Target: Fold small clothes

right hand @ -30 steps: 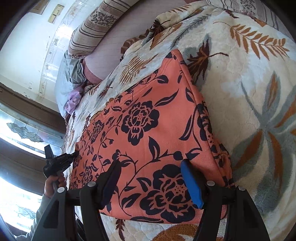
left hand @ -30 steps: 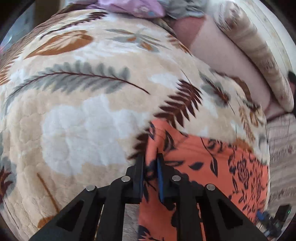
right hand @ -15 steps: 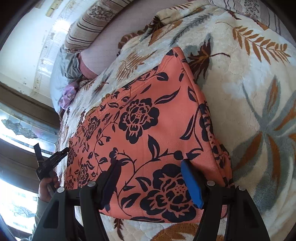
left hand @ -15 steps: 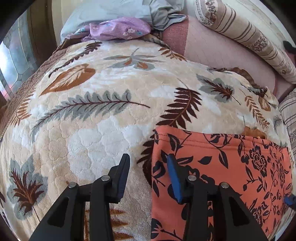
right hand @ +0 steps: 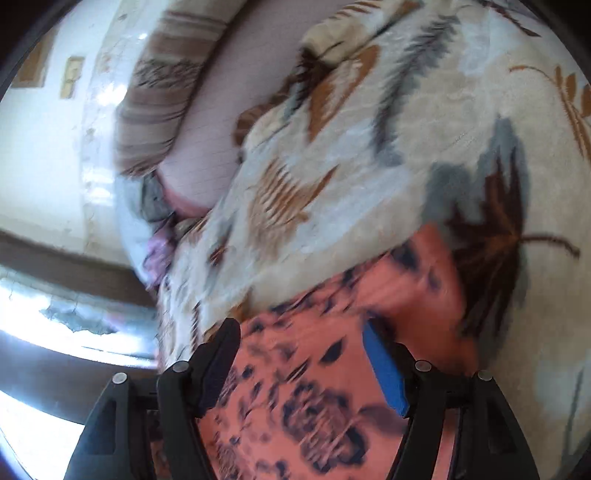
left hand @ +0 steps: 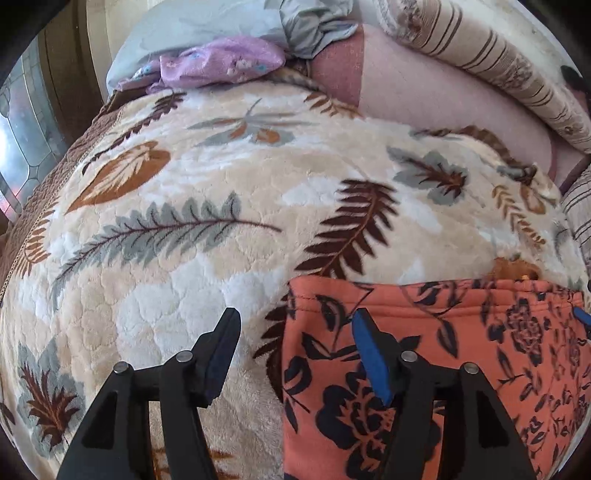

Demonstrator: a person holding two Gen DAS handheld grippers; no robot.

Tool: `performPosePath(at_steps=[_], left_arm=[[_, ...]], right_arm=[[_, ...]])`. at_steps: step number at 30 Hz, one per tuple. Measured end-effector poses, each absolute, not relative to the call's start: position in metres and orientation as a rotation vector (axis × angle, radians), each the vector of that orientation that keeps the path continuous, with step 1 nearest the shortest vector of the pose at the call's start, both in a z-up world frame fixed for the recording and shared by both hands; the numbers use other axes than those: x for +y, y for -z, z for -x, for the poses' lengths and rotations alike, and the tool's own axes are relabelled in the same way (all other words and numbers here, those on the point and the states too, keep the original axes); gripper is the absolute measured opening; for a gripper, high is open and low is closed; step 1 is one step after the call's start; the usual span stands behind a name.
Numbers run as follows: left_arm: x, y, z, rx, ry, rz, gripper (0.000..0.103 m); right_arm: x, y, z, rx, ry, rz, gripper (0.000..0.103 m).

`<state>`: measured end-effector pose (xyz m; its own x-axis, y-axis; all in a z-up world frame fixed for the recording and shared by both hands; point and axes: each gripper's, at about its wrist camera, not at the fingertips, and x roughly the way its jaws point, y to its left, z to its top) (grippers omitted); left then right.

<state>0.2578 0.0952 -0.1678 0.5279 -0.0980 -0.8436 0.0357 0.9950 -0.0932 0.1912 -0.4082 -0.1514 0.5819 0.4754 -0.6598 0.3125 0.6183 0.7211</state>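
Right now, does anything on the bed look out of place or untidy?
Nothing looks damaged or spilled. The orange floral garment lies flat on the leaf-print blanket, its hem straight. Only the purple cloth and grey cloth sit crumpled at the bed's far end. The right view is blurred.

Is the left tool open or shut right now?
Open. The left tool has its jaws spread wide above the leaf-print blanket, gripping nothing; one finger sits over the corner of the orange floral garment.
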Motion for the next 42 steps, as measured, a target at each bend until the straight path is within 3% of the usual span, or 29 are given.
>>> performPosePath(at_steps=[3,11,17,22,28,30,31,32,36,40,42], left_arm=[[0.103,0.183,-0.267,1.049,0.075,0.116,0.066],[0.110,0.170,-0.257,1.037,0.021,0.103,0.066],[0.111,0.110,-0.187,0.881,0.058,0.063,0.071],[0.049,0.098,-0.129,0.839,0.215,0.068,0.071],[-0.055,0.119,-0.089,0.873,0.401,-0.032,0.071],[-0.076,0.137,-0.088,0.919,0.375,-0.092,0.071],[-0.082,0.151,-0.092,0.982,0.357,-0.120,0.071],[-0.086,0.163,-0.095,1.039,0.343,-0.137,0.070],[-0.090,0.165,-0.093,1.021,0.336,-0.155,0.070],[-0.094,0.166,-0.096,1.024,0.325,-0.182,0.072],[-0.090,0.160,-0.097,1.032,0.311,-0.169,0.071]], right_arm=[[-0.433,0.168,-0.200,0.949,-0.081,-1.058,0.071],[-0.450,0.144,-0.176,0.900,0.073,-1.030,0.072],[-0.431,0.097,-0.046,0.815,0.027,-0.963,0.077],[-0.394,0.125,0.053,0.848,0.016,-1.072,0.080],[-0.378,0.156,0.047,0.827,-0.003,-1.180,0.079],[-0.377,0.165,0.036,0.830,0.084,-1.169,0.066],[-0.379,0.164,0.034,0.836,0.126,-1.135,0.023],[-0.380,0.162,0.032,0.849,0.158,-1.097,0.010],[-0.376,0.150,0.037,0.837,0.197,-0.975,0.010],[-0.389,0.171,0.053,0.801,0.148,-1.138,0.020],[-0.397,0.168,0.060,0.775,0.113,-1.199,0.030]])
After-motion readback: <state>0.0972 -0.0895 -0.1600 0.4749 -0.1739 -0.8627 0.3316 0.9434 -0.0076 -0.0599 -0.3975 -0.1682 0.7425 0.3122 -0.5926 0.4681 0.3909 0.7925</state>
